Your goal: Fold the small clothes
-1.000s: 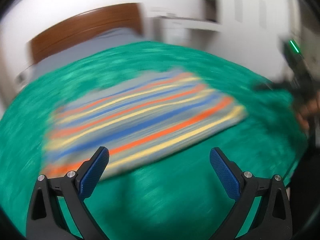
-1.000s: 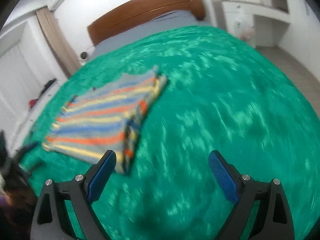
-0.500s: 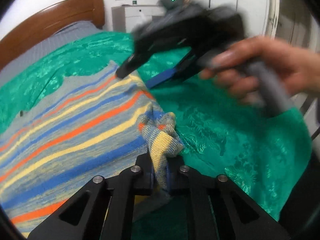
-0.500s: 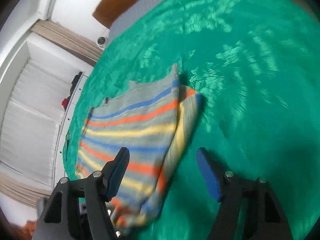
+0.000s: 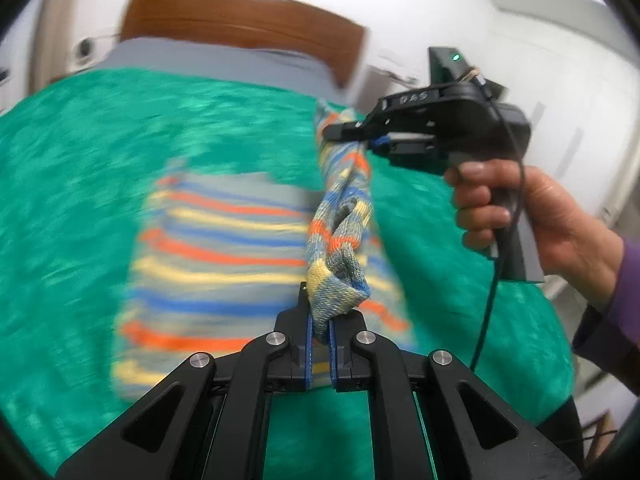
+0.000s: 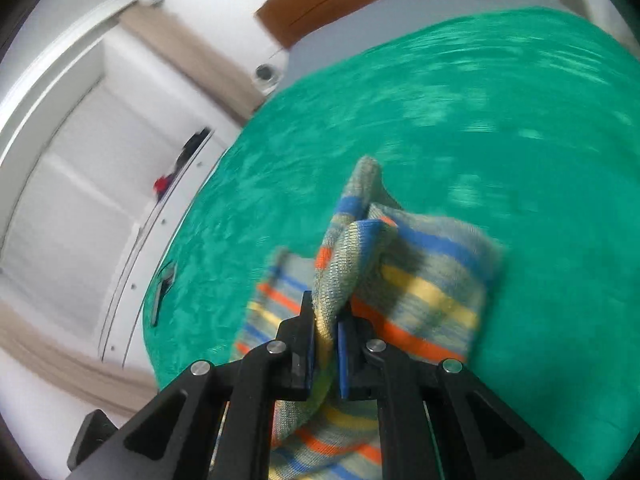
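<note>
Small knitted garment (image 5: 224, 264), grey with orange, yellow and blue stripes: lies on green bedspread (image 5: 80, 160); one edge lifted, bunched and stretched taut above the flat part.

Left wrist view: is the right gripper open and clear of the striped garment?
No, the right gripper is shut on the striped garment, pinching its far end above the green bedspread.

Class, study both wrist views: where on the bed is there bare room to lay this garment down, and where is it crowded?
Bare green bedspread runs from the striped garment toward the grey sheet by the headboard, and to its left. It is crowded along the lifted edge, pinched by the left gripper and right gripper, with the person's hand alongside.
</note>
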Motion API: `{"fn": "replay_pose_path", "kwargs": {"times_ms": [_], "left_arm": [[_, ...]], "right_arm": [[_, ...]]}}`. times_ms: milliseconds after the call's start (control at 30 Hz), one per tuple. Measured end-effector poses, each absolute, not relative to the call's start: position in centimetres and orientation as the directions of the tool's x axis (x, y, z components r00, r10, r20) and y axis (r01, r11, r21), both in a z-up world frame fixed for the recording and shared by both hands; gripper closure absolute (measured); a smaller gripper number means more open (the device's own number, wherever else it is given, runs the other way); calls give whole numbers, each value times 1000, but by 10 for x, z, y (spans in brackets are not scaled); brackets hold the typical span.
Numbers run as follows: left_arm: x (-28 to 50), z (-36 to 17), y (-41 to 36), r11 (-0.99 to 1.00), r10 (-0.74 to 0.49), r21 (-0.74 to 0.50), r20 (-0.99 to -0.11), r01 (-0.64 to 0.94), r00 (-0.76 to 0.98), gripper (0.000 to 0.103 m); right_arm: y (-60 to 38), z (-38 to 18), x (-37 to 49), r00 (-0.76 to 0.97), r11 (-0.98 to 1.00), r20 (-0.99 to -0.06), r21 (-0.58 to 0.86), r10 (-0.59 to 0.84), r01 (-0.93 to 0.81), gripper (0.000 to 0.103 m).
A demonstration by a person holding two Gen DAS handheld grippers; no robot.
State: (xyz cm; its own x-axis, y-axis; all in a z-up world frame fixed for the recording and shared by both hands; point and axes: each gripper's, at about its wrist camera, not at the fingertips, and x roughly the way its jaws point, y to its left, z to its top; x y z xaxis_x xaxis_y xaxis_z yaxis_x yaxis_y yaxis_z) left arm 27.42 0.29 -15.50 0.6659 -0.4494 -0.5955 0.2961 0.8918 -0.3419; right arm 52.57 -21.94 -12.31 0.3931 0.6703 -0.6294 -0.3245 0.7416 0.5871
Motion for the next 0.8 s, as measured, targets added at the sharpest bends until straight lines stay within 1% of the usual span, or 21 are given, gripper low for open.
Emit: {"fn": "replay_pose_path", "kwargs": {"times_ms": [133,167,233,267,300,333,400,467,533,567,633,667,700,733,767,800], "left_arm": [[279,-175,39,915,-381,-365,-632,174,675,98],[280,-180,46,921,-361,-360,-640,150,678,96],[283,-189,55,938,-313,-332,-694,97,648,81],[285,-193,59,943,-299,-322,-723,80,623,62],[285,-194,63,944,-298,-322,-736,73,608,46],[280,-194,68,943,-298,-324,-733,71,612,40],[274,-187,76,936,-314,-340,-698,88,643,27],[276,-182,77,930,-333,-349,-676,113,658,26],[282,-182,75,931,-335,-344,-675,121,657,27],[286,-182,73,932,-334,-340,-676,124,657,30],[298,-190,67,939,-323,-321,-701,122,636,61],[299,-194,68,940,-323,-320,-723,117,610,98],[303,-203,71,940,-322,-325,-755,100,570,96],[301,-209,72,939,-323,-334,-768,83,553,96],[299,-213,75,936,-328,-346,-772,73,544,96],[294,-213,76,935,-333,-347,-777,79,534,96]], "right_arm": [[-141,-144,543,340,757,-679,546,651,-359,94],[-131,-150,545,334,757,-682,542,650,-365,93],[-109,-165,548,310,766,-709,519,634,-378,87],[-103,-169,549,296,767,-715,527,633,-367,81],[-104,-173,548,277,750,-703,562,655,-347,71],[-111,-172,544,274,725,-674,599,686,-341,69],[-127,-163,534,290,703,-642,612,710,-362,68],[-141,-152,517,302,712,-650,579,697,-397,68],[-156,-139,491,313,732,-678,506,664,-457,68],[-160,-135,476,312,734,-692,471,652,-489,69],[-162,-137,445,283,722,-716,428,638,-544,69],[-161,-146,430,262,721,-737,412,623,-557,70],[-161,-160,417,237,731,-768,395,595,-557,72],[-161,-181,405,205,750,-810,369,549,-549,72],[-160,-198,397,178,764,-842,348,510,-543,75],[-163,-210,388,176,770,-854,330,490,-546,76]]}}
